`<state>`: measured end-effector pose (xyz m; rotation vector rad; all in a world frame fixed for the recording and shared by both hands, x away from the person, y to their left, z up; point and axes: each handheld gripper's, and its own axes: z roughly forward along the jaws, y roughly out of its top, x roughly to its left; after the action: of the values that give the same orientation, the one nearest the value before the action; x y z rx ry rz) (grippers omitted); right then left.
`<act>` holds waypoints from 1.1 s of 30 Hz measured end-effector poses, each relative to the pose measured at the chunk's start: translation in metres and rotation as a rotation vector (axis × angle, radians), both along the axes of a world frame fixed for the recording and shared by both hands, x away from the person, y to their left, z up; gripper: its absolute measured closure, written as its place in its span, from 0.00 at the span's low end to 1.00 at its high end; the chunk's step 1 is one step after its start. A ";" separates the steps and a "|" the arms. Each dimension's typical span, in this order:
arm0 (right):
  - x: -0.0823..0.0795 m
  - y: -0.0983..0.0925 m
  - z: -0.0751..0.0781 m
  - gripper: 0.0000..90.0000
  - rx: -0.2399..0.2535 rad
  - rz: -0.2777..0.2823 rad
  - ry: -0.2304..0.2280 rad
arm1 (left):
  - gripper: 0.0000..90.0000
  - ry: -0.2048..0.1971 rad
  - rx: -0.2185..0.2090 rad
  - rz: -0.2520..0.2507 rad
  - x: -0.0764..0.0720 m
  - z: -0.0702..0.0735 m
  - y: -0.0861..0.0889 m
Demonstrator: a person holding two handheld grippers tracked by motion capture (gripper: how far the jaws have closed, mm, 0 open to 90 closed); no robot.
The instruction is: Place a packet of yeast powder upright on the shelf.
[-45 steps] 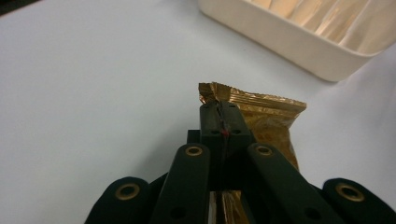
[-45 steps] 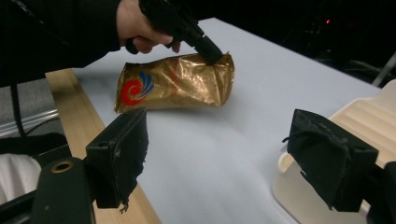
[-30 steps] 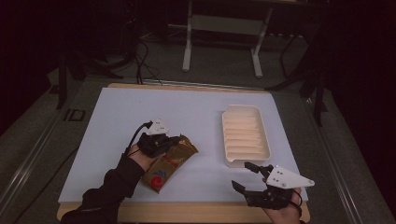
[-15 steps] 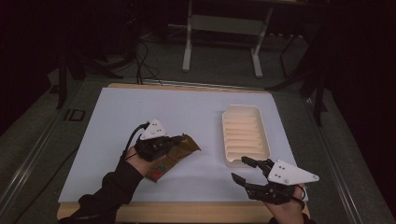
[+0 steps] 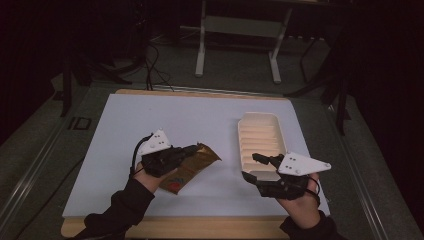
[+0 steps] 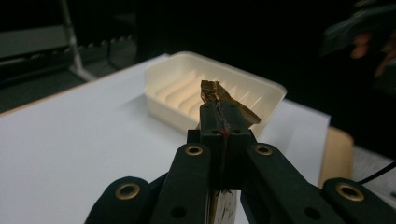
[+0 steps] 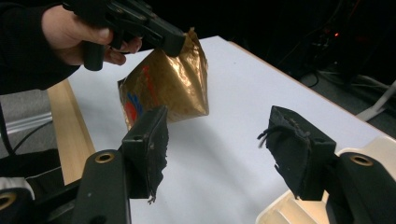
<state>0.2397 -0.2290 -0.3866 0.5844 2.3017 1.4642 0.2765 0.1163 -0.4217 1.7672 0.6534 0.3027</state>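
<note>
Near the table's wooden front edge (image 5: 200, 227), the right gripper (image 5: 256, 167) hovers with jaws apart and nothing between them, having just opened a little, beside the near end of the cream ridged tray (image 5: 261, 134). The left gripper (image 5: 192, 150) is clamped on the top edge of a gold snack bag (image 5: 196, 162), lifted off the white sheet (image 5: 190, 117); its long axis slants toward the tray. Red and blue print on the bag is unreadable. Open white surface lies beyond.
</note>
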 end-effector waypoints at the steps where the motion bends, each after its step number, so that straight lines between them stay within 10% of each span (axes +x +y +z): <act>1: 0.002 0.002 0.002 0.42 -0.006 0.003 0.000 | 1.00 -0.002 -0.003 -0.001 -0.001 0.000 0.000; 20: 0.032 0.044 -0.009 0.41 -0.062 0.132 0.116 | 1.00 0.001 -0.175 -0.126 -0.011 -0.004 -0.012; 33: 0.040 0.061 -0.016 0.71 -0.141 0.219 0.184 | 1.00 -0.021 -0.236 -0.151 -0.016 0.004 -0.016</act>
<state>0.2794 -0.1678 -0.4029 0.4554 2.6592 1.3748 0.2604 0.1007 -0.4181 1.5748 0.5146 0.1344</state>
